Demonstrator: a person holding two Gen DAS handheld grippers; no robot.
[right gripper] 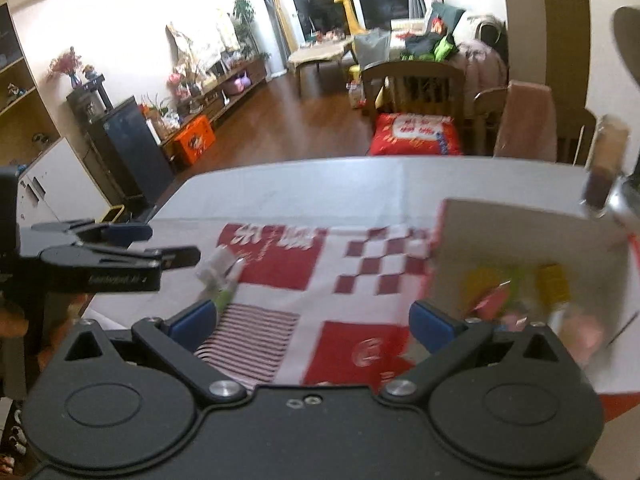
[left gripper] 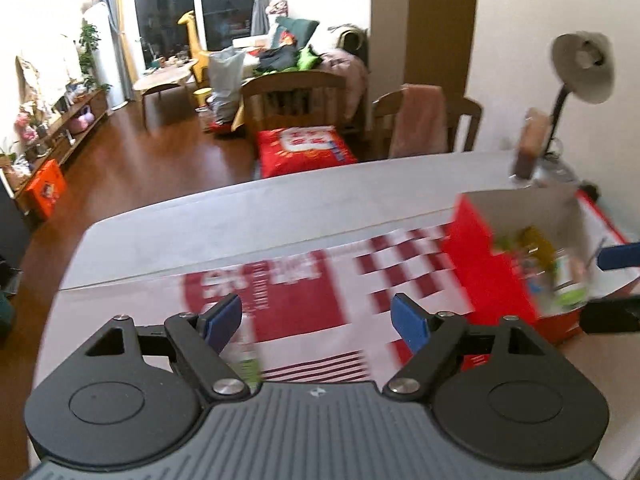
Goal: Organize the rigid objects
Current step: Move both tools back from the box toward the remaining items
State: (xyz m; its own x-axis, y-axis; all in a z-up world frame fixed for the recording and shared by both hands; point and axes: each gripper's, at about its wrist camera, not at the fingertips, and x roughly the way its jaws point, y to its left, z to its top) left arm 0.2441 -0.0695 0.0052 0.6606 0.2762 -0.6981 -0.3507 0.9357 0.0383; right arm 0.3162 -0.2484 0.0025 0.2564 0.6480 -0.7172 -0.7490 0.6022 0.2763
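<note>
A red box (left gripper: 486,268) with a white inside stands on the right of the table and holds several small colourful items (left gripper: 540,256); it also shows in the right wrist view (right gripper: 508,232). A small white and green bottle (right gripper: 222,276) lies on the red and white cloth (right gripper: 320,280), just beyond my right gripper's left finger; in the left wrist view this bottle (left gripper: 248,360) shows blurred by the left finger. My left gripper (left gripper: 318,322) is open and empty above the cloth. My right gripper (right gripper: 314,320) is open and empty.
The table's far half (left gripper: 280,208) is grey. A desk lamp (left gripper: 582,68) and a brown object (left gripper: 530,148) stand at the back right. Wooden chairs (left gripper: 296,100) stand behind the table. My left gripper shows at the left of the right wrist view (right gripper: 160,246).
</note>
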